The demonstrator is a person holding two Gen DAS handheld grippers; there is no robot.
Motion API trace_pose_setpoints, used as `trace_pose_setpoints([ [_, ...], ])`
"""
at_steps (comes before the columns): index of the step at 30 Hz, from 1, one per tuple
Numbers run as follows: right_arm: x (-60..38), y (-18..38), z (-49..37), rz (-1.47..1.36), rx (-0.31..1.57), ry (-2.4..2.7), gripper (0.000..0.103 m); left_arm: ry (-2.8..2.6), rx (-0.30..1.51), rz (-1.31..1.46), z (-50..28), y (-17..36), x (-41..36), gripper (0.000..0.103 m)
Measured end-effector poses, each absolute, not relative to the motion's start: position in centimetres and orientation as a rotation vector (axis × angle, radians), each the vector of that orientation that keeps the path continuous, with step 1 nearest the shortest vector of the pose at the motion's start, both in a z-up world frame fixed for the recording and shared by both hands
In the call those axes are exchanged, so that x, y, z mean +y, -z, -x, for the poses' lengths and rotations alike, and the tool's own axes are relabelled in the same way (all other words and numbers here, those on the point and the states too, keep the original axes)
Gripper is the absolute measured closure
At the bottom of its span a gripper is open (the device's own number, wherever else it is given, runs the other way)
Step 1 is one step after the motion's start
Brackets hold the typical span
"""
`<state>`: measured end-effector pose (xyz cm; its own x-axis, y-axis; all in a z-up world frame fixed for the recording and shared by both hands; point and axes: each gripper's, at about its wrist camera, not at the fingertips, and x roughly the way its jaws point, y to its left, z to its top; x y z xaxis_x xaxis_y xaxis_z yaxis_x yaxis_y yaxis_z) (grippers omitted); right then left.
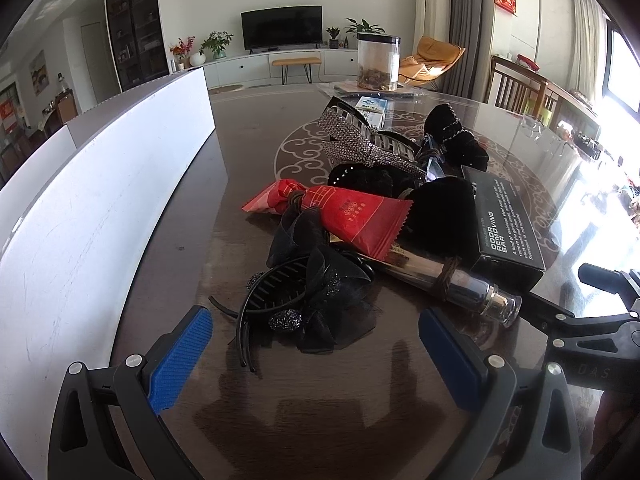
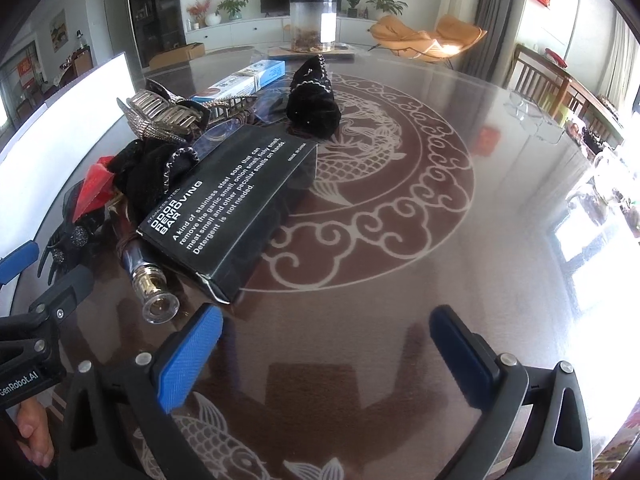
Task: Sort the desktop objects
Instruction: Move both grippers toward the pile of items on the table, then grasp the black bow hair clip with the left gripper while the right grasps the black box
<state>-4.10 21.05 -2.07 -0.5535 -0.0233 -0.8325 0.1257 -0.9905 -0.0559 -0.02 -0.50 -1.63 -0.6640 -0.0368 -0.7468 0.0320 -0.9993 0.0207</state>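
Observation:
A pile of objects lies on the dark table [image 1: 304, 412]. Nearest my left gripper [image 1: 316, 348] is a black hair claw with a gauze bow [image 1: 308, 300]. Behind it lie a red packet [image 1: 344, 216], a glass bottle [image 1: 460, 286], a black box marked ODOR REMOVING BAR [image 1: 504, 224], a rhinestone hair claw [image 1: 360, 140] and black velvet hair pieces [image 1: 452, 136]. The left gripper is open and empty, just short of the bow claw. My right gripper [image 2: 326, 354] is open and empty over bare table, right of the black box [image 2: 232, 208] and the bottle [image 2: 156, 288].
A white bin [image 1: 80, 208] stands along the left of the pile. A blue and white carton [image 2: 244, 80] and a clear jar [image 2: 314, 22] stand farther back. The table [image 2: 460, 240] stretches to the right, with chairs [image 2: 536, 76] beyond it.

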Motion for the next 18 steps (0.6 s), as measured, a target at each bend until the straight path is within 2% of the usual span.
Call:
trace_pose_setpoints([
  [18, 16.4, 2.4, 6.7, -1.359, 0.153, 2.527, 0.000, 2.847, 0.129, -1.261, -0.4, 1.5, -1.8, 0.000],
])
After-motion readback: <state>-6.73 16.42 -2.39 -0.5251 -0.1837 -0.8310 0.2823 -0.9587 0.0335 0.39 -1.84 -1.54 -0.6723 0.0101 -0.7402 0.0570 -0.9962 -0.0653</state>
